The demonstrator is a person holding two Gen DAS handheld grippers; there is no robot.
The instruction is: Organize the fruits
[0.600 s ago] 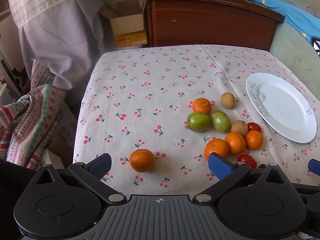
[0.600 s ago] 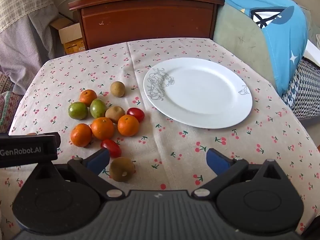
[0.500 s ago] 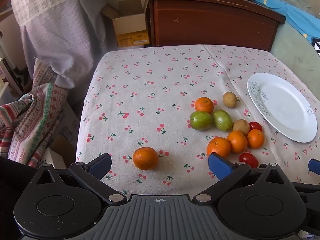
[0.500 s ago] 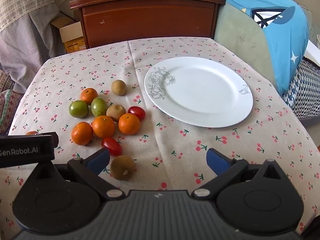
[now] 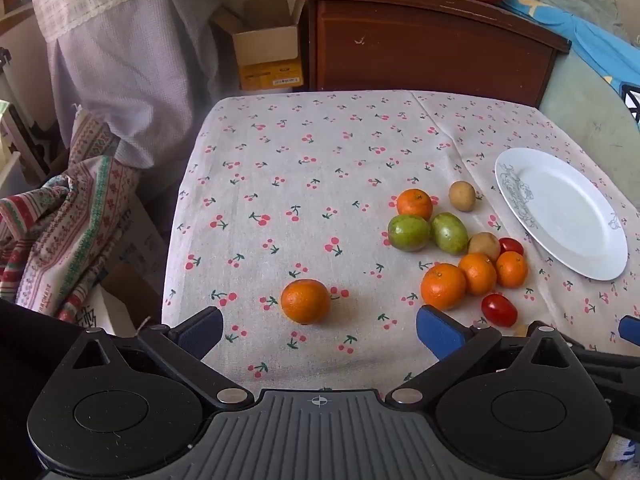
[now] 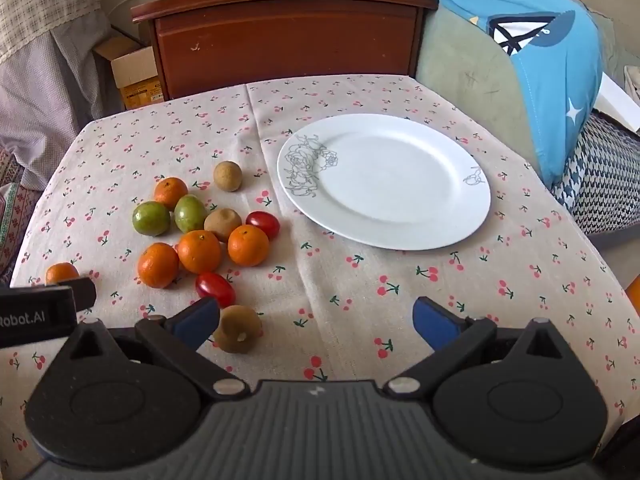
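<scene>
Both views had crept nearer the fruit; the left hand-held gripper (image 5: 318, 330) and right hand-held gripper (image 6: 316, 320) stayed spread apart, empty, the plate (image 6: 472, 216) bare, nothing sorted yet.

Soft daylight lit both views evenly, a little brighter toward the upper right of each frame. Fruit such as the lone orange (image 5: 305, 301) cast short, faint shadows on the tablecloth (image 5: 304, 200). The plate (image 6: 472, 216) showed mild sheen without glare. Focus was sharp at centre; fisheye bending curved the edges, and the corners darkened.
</scene>
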